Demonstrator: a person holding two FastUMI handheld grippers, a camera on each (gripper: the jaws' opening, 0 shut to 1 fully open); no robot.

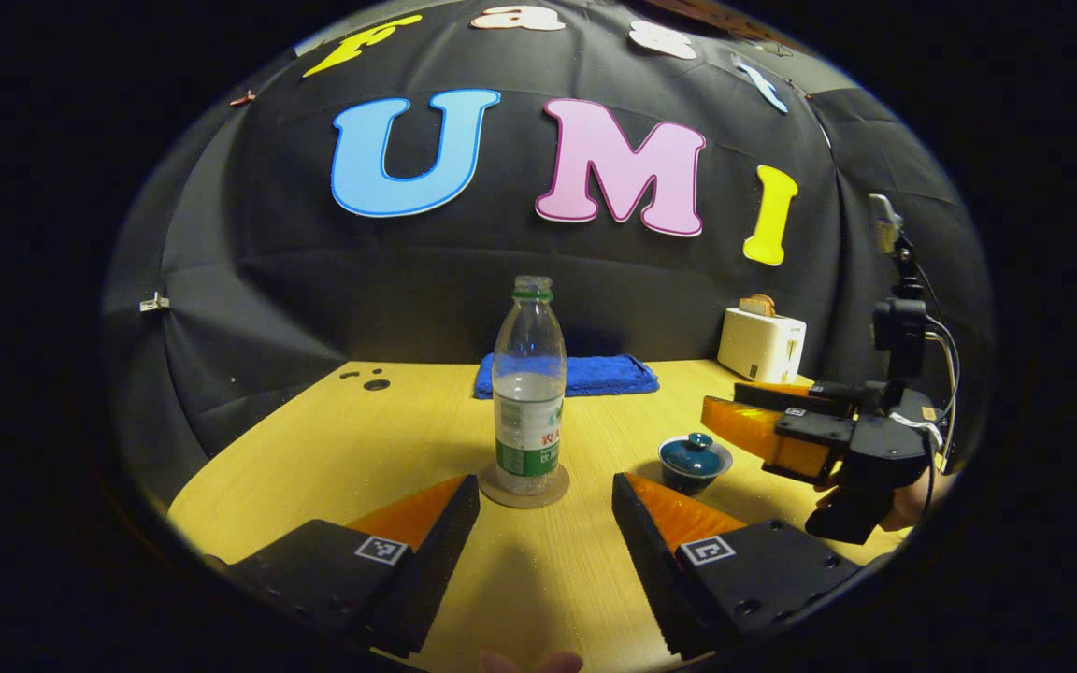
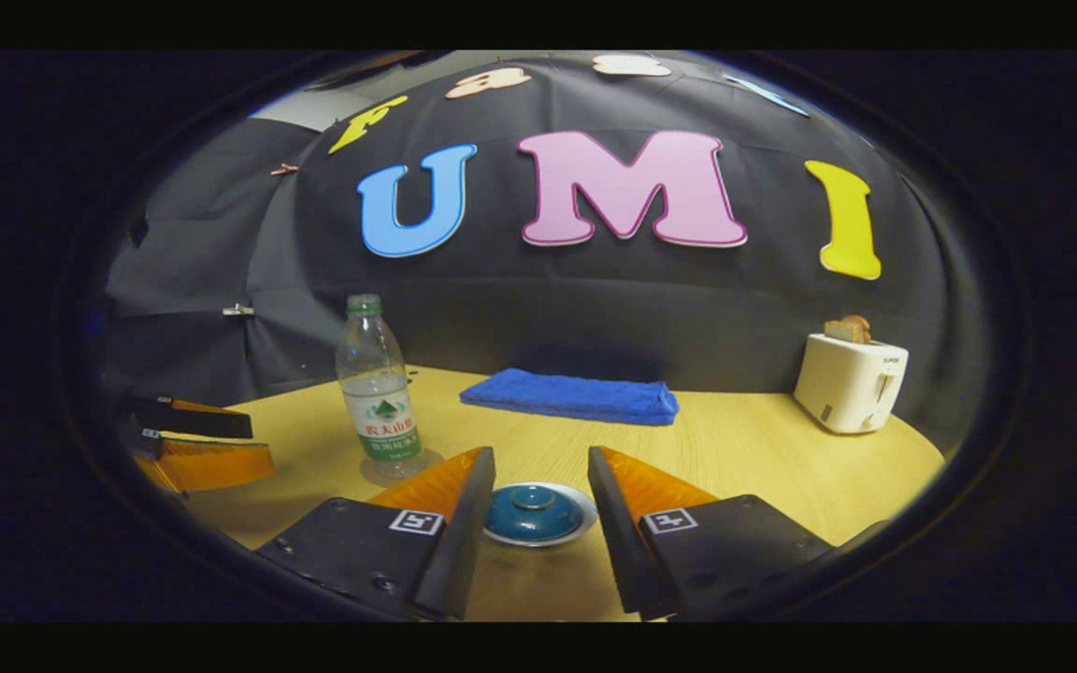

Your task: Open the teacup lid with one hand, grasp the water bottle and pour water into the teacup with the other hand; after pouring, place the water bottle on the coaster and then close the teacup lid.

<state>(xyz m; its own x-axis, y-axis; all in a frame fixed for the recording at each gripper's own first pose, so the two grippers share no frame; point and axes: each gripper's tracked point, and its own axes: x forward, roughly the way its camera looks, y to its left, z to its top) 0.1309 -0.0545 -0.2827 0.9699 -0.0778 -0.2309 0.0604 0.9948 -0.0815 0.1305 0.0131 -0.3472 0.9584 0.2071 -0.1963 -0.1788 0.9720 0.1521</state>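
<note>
In the left gripper view, my left gripper [image 1: 546, 509] has its fingers spread wide and empty, lined up on the water bottle [image 1: 529, 393], which stands upright on the round coaster [image 1: 524, 490] on the table [image 1: 333, 439]. The bottle has no cap that I can make out, so if I close too hard or knock it on the approach, I judge water could slop out or the bottle could tip. To the right sits the lidded teacup [image 1: 695, 461], with my right gripper [image 1: 735, 416] just beside and above it.

In the right gripper view, that gripper's fingers [image 2: 464, 523] stand wide open with nothing held, straddling the teacup lid [image 2: 534, 511]; its knob sits low between them. I think the risk here is pinching off-centre: the small knob could slip free, or the whole cup could drag. The folded blue towel [image 2: 571, 394] and toaster [image 2: 852, 381] are well clear.
</note>
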